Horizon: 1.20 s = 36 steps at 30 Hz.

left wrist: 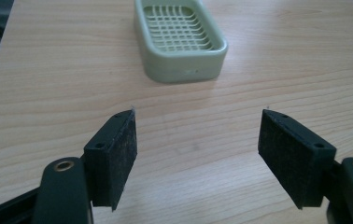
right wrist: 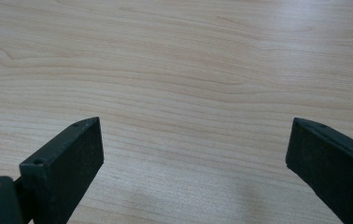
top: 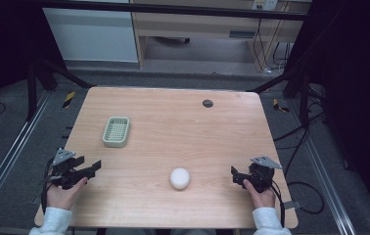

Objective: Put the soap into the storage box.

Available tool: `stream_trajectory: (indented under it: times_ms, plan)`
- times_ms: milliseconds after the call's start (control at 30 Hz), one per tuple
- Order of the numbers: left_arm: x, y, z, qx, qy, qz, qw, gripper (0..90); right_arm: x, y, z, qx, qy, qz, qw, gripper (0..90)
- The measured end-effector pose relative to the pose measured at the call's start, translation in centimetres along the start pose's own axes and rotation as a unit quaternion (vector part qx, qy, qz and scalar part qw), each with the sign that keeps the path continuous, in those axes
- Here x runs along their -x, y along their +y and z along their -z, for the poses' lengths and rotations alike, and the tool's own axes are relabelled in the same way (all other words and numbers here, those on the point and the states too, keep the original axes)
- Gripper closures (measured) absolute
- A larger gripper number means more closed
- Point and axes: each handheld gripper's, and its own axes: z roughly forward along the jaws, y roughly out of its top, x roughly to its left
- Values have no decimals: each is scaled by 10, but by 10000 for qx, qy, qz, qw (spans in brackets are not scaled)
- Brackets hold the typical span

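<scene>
A pale green soap dish (top: 116, 131) with a slotted floor sits on the left half of the wooden table (top: 173, 122); it lies ahead of my left jaws as the soap dish (left wrist: 179, 39). A white rounded soap bar (top: 179, 178) rests near the front middle. At the front left edge my left gripper (top: 91, 169) is held in a hand, jaws apart with bare wood between them (left wrist: 198, 135). My right gripper (top: 236, 175) sits at the front right edge, jaws wide over bare table (right wrist: 195, 154). Both stand open and hold nothing.
A small dark round plug (top: 207, 103) is set in the table near its far edge. Black frame bars (top: 51, 68) and cables (top: 300, 142) flank the table. Shelving (top: 197, 24) stands behind it.
</scene>
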Motion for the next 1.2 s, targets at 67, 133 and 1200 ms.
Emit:
stream_trajectory:
  times_ms: [67,133,1200]
  plan:
    - [6,3,1,34,-53,-50,10000,293,-1,0,0,0,15,-1,10000,45]
    - [9,4,1,35,-74,-91,9999,298,-1,0,1,-4,15,1,10000,45]
    - [109,53,-16,-109,-787,-1266,9888,290,-1,0,-1,-81,17,-8,10000,45]
